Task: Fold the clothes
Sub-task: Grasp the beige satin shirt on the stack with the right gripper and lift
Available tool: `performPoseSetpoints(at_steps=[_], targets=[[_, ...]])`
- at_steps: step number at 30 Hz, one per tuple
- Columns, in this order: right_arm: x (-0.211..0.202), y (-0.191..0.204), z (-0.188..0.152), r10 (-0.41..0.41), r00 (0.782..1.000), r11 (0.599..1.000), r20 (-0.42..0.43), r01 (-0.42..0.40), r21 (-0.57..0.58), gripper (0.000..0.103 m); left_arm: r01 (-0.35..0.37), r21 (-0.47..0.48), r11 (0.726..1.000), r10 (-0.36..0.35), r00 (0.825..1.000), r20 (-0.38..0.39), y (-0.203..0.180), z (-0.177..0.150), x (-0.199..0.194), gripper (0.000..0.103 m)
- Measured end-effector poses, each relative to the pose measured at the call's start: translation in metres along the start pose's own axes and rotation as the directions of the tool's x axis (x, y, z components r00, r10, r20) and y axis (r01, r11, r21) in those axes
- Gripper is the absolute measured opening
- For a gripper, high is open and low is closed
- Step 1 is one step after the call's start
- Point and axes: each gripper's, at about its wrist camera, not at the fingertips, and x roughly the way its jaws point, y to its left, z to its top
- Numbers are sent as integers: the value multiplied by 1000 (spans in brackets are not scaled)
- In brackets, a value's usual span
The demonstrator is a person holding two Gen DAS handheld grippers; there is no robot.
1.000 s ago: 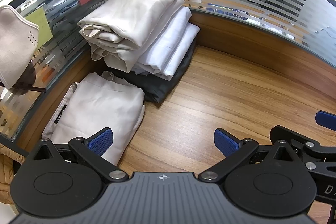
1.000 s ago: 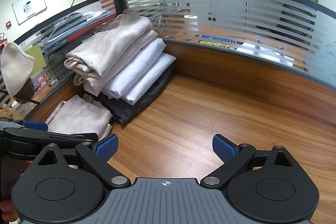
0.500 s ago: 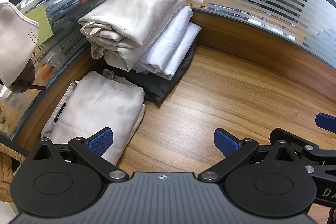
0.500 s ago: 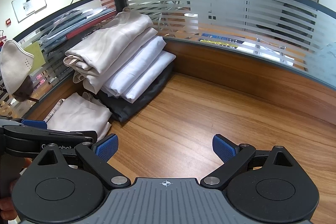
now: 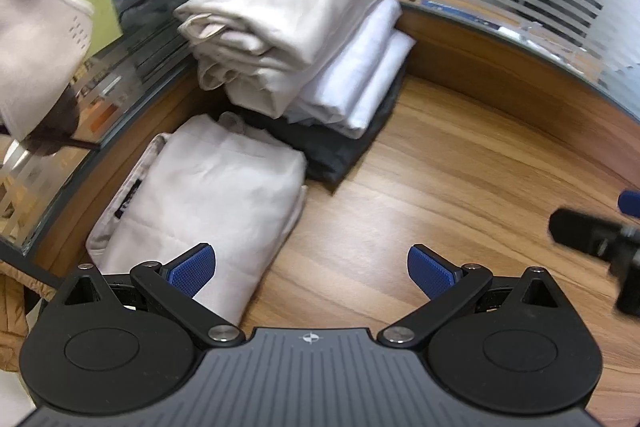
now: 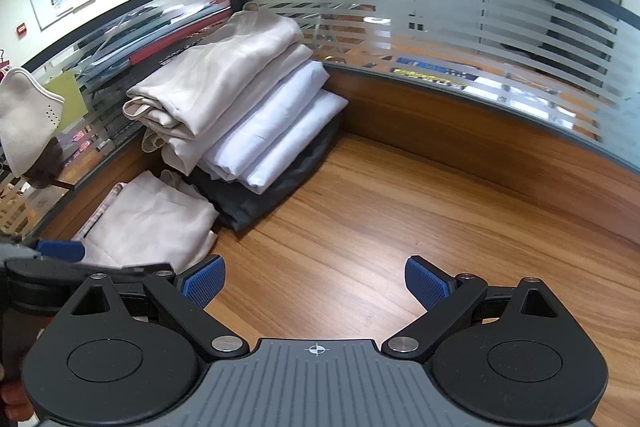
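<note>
A stack of folded clothes (image 5: 304, 39) stands in the desk's back left corner: beige on top, white in the middle, a dark garment (image 5: 340, 151) at the bottom. It also shows in the right wrist view (image 6: 240, 107). A single folded beige garment (image 5: 208, 195) lies in front of the stack, also in the right wrist view (image 6: 152, 223). My left gripper (image 5: 312, 271) is open and empty, its left pad over that garment's near edge. My right gripper (image 6: 314, 281) is open and empty above bare desk.
The wooden desk (image 6: 400, 219) is ringed by a striped glass partition (image 6: 460, 27) with a wood base. A beige cap (image 5: 36, 39) hangs at the left. The right gripper's body (image 5: 600, 239) shows at the left view's right edge.
My left gripper has moved forward and left toward the folded beige garment. The right gripper has drifted slightly; both stay open.
</note>
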Motion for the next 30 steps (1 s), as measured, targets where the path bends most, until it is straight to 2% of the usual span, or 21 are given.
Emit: performPoseSetpoints(at_steps=[8,10,12,16,19,24,30], targets=[[40,31,40,59,998,992,8,-58,-110,96,-48,-30,998,47,999,-28,40,-1,21,103],[52,41,51,79,997,987,11,-76,-143,93,-57,-35,998,56,998,-36,47,0,27,103],[65,52,62,100,995,980,12,-96,-175,84,-63,-36,997,62,997,-40,53,2,33,103],[91,73,84,141,990,962,11,-134,-238,83,-80,-34,996,78,996,-51,60,7,44,103],[111,90,100,172,985,945,9,-162,-285,76,-92,-41,995,90,994,-55,64,12,52,103],[132,120,119,242,970,904,6,-223,-365,53,-102,-77,992,97,993,-60,74,20,61,103],[153,159,138,323,946,840,-10,-292,-457,42,-106,-116,988,98,993,-72,82,19,67,103]])
